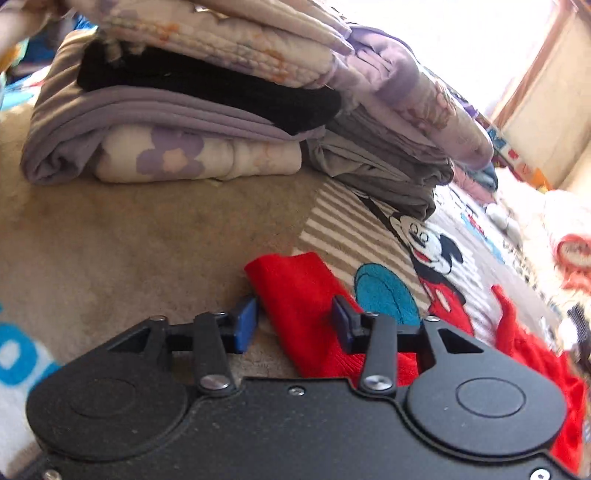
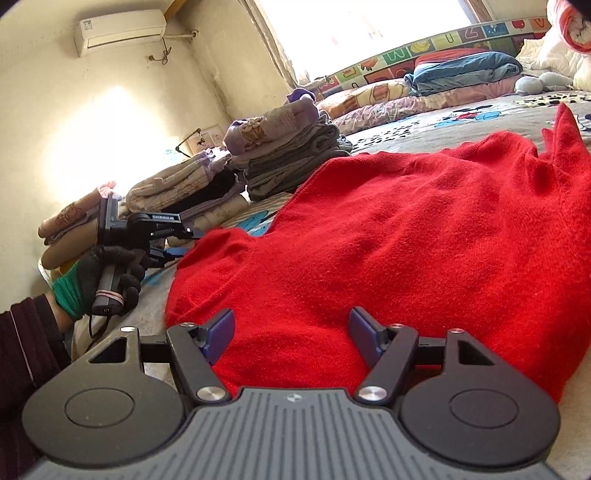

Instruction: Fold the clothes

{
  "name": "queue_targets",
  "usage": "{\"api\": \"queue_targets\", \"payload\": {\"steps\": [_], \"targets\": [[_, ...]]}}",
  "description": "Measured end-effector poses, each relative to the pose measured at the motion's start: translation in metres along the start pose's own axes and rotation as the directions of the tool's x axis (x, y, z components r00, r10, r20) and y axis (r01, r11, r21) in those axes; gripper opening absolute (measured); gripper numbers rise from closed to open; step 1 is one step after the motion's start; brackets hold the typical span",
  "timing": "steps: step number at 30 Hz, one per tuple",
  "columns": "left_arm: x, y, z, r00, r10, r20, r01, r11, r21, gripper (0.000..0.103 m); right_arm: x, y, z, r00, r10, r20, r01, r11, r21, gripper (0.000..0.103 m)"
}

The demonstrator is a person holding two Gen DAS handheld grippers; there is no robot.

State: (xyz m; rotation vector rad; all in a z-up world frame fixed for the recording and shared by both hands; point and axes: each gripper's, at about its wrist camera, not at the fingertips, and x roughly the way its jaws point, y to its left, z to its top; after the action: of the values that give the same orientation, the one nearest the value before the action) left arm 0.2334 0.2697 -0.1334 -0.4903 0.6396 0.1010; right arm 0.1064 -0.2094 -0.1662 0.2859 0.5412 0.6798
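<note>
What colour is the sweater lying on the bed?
Bright red sweater; clearest in the right wrist view.

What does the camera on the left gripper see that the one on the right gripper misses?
Only the left wrist view shows the cartoon mouse print on the bedspread and the left gripper from behind, jaws apart around a red sleeve end.

Only the right wrist view shows the air conditioner, the gloved hand holding the left gripper, and the right gripper, open over the cloth.

Both show the red sweater and the stack of folded clothes.
</note>
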Motion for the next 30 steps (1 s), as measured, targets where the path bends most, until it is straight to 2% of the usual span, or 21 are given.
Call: {"api": "queue_targets", "payload": {"steps": [1,2,3,4,6,7,11,14,16,17,19,20,22,23,24,25,26,27,28,29,30], "targets": [[-0.001,-0.005,0.0,1.0,0.008,0.002,-0.008,0.999,0.043,0.012,0.001,0.005,0.002,0.999,-0.029,-0.019,0.029,0.999,-0.02,0.067],[-0.002,-0.01,0.001,1.0,0.017,0.004,-0.017,0.996,0.086,0.006,0.003,0.012,0.006,0.996,-0.074,-0.043,0.072,0.997,-0.037,0.065],[-0.01,-0.019,0.002,0.998,0.019,0.063,-0.027,0.99,0.138,0.006,0.004,0.021,0.011,0.99,-0.126,-0.065,0.122,0.991,-0.053,0.059],[-0.018,-0.021,0.003,0.995,-0.003,0.103,-0.013,0.989,0.15,0.006,0.004,0.032,0.016,0.985,-0.158,-0.068,0.152,0.985,-0.085,0.056],[-0.034,-0.025,0.006,0.983,-0.048,0.18,0.016,0.985,0.173,0.006,0.006,0.059,0.023,0.98,-0.191,-0.056,0.178,0.967,-0.184,0.05],[-0.042,-0.027,0.008,0.974,-0.071,0.217,0.03,0.982,0.186,0.006,0.008,0.073,0.026,0.98,-0.191,-0.046,0.174,0.952,-0.251,0.046],[-0.023,-0.023,0.0,0.987,0.025,0.156,-0.059,0.975,0.215,0.006,0.035,0.12,0.026,0.991,-0.129,-0.043,0.097,0.892,-0.442,0.039],[-0.013,-0.026,-0.008,0.985,0.082,0.15,-0.119,0.957,0.264,0.007,0.067,0.143,0.022,0.995,-0.076,-0.058,0.035,0.859,-0.511,0.037],[-0.011,-0.029,-0.011,0.982,0.106,0.154,-0.147,0.946,0.288,0.009,0.094,0.145,0.017,0.986,-0.066,-0.153,-0.016,0.876,-0.482,0.041],[-0.009,-0.029,-0.011,0.979,0.138,0.147,-0.176,0.94,0.292,0.018,0.106,0.142,0.013,0.977,-0.067,-0.2,-0.032,0.891,-0.452,0.044],[-0.007,-0.027,-0.011,0.97,0.189,0.155,-0.228,0.93,0.289,0.025,0.108,0.139,0.01,0.978,-0.051,-0.201,-0.042,0.9,-0.433,0.046],[-0.012,-0.027,-0.01,0.961,0.205,0.183,-0.252,0.925,0.286,0.025,0.107,0.138,0.011,0.977,-0.047,-0.207,-0.047,0.903,-0.426,0.045],[-0.023,-0.031,-0.007,0.934,0.25,0.255,-0.324,0.894,0.311,0.025,0.101,0.142,0.014,0.977,-0.059,-0.207,-0.041,0.893,-0.448,0.046],[-0.031,-0.032,-0.005,0.933,0.239,0.269,-0.321,0.89,0.324,0.024,0.097,0.145,0.014,0.978,-0.06,-0.199,-0.04,0.884,-0.466,0.046],[-0.038,-0.031,-0.002,0.95,0.185,0.25,-0.264,0.906,0.332,0.024,0.092,0.148,0.014,0.981,-0.059,-0.187,-0.04,0.874,-0.485,0.046],[-0.044,-0.03,-0.001,0.972,0.103,0.212,-0.172,0.924,0.34,0.024,0.089,0.148,0.012,0.982,-0.054,-0.18,-0.041,0.872,-0.487,0.05],[-0.05,-0.031,-0.001,0.985,-0.002,0.17,-0.059,0.934,0.353,0.024,0.086,0.148,0.01,0.984,-0.047,-0.174,-0.043,0.875,-0.483,0.053],[-0.053,-0.034,-0.005,0.986,-0.112,0.12,0.06,0.927,0.37,0.024,0.087,0.147,0.008,0.982,-0.046,-0.183,-0.046,0.881,-0.47,0.057],[-0.054,-0.039,-0.01,0.979,-0.195,0.063,0.154,0.905,0.396,0.024,0.09,0.147,0.005,0.981,-0.043,-0.189,-0.05,0.886,-0.461,0.059],[-0.051,-0.046,-0.019,0.975,-0.222,0.017,0.193,0.881,0.433,0.025,0.091,0.147,0.003,0.981,-0.038,-0.193,-0.054,0.889,-0.454,0.06],[-0.042,-0.052,-0.028,0.984,-0.178,-0.023,0.167,0.865,0.473,0.027,0.093,0.147,0.0,0.98,-0.034,-0.196,-0.059,0.893,-0.447,0.064]]}}
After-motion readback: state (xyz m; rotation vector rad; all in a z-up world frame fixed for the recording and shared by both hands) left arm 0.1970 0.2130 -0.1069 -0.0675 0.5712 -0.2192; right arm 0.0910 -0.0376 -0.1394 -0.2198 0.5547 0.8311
